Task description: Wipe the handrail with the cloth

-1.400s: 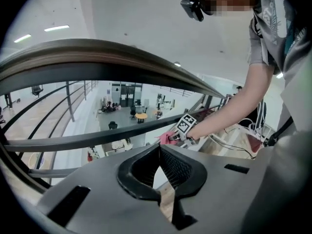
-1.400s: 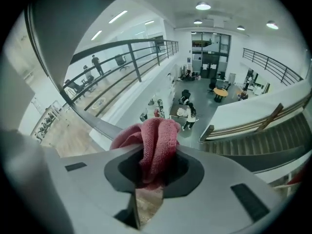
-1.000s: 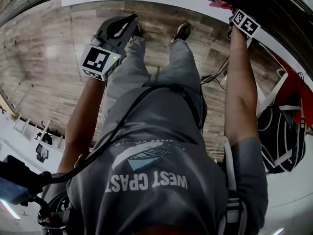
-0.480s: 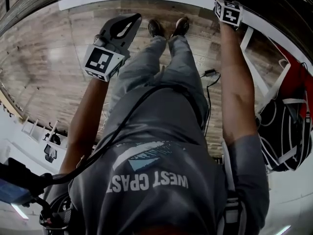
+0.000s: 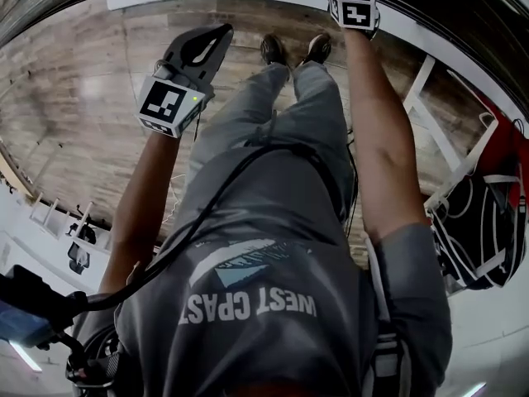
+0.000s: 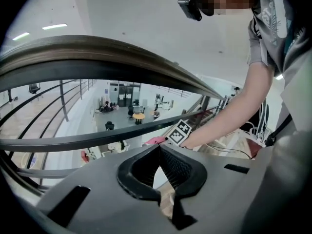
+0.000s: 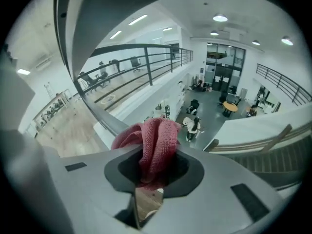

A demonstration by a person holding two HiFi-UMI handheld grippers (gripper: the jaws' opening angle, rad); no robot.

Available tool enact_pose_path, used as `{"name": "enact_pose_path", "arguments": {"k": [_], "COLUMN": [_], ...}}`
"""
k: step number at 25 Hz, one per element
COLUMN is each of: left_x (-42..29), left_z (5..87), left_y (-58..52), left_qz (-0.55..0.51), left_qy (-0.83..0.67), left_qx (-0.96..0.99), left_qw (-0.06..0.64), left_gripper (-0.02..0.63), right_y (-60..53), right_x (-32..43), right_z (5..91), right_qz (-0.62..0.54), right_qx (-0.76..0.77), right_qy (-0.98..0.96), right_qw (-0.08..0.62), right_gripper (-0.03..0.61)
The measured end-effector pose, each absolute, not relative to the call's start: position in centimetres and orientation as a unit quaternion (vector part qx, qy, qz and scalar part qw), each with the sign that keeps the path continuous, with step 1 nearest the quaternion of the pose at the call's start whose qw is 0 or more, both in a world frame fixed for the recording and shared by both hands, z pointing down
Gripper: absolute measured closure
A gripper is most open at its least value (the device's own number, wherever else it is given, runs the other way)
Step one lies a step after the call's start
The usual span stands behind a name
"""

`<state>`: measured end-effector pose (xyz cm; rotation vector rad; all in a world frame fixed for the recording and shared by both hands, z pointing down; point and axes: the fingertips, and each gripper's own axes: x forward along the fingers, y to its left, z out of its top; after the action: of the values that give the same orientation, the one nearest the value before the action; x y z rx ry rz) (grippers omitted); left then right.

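The wooden floor [image 5: 74,114] lies below both your grippers. The handrail [image 6: 92,50] curves across just ahead of your left gripper [image 6: 160,147] and runs on toward your right gripper [image 7: 153,167], which reaches up beside it. A black-and-red bag [image 5: 483,230] sits back behind your right gripper, out beside your right arm; what it holds doesn't show. Your left gripper's jaws are together with nothing between them, short of the rail. Your right gripper's jaws are clamped on the red cloth [image 7: 155,138], which bunches out past their tips, right at the handrail. Whether it touches the rail can't be told.
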<state>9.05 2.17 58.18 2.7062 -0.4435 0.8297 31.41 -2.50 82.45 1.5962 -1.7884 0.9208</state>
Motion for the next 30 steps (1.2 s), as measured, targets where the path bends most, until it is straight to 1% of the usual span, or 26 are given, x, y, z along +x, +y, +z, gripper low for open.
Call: {"name": "enact_pose_path", "arguments": {"k": [3,6,9,12,14,16,18,20,22,25,30], "left_x": [9.6,8.5,7.9,8.8,11.6,16.7,21.3,23.6,25.9,29.4,29.8], "left_z": [58.3,58.3,58.1,58.5,58.8,59.0,58.9,58.7,58.3,57.7,58.1], "left_y": [1.6,1.4,1.3,1.1,1.7,3.6,5.5,6.7,8.2,10.2,10.5], "left_qz": [0.287,0.290,0.285,0.290,0.293,0.291,0.287,0.286,0.284,0.283,0.290], "left_qy": [-0.155,-0.160,-0.168,-0.171,-0.173,-0.166,-0.151,-0.133,-0.123,-0.124,-0.133], "left_qx": [0.935,0.934,0.934,0.930,0.928,0.931,0.935,0.939,0.942,0.943,0.939], "left_qw": [0.137,0.134,0.135,0.146,0.149,0.144,0.143,0.139,0.132,0.124,0.126], "left_gripper": [0.607,0.607,0.607,0.607,0.607,0.607,0.607,0.607,0.607,0.607,0.607], "right_y": [-2.6,-0.3,3.8,8.0,9.0,9.0,8.8,8.3,9.2,12.9,17.4], "right_x": [33.4,36.9,43.6,50.9,53.9,55.4,54.7,52.8,53.4,59.3,68.3], "right_z": [82.5,82.4,82.3,82.1,82.3,82.6,82.7,82.6,82.6,82.6,82.6], "right_qz": [0.369,0.364,0.365,0.387,0.396,0.383,0.364,0.349,0.339,0.342,0.359], "right_qx": [0.601,0.614,0.665,0.732,0.746,0.736,0.709,0.671,0.649,0.674,0.735], "right_qy": [-0.659,-0.646,-0.590,-0.497,-0.473,-0.494,-0.540,-0.590,-0.616,-0.593,-0.516], "right_qw": [0.260,0.272,0.278,0.261,0.251,0.259,0.270,0.282,0.290,0.277,0.253], "right_gripper": [0.508,0.508,0.508,0.508,0.508,0.508,0.508,0.508,0.508,0.508,0.508]}}
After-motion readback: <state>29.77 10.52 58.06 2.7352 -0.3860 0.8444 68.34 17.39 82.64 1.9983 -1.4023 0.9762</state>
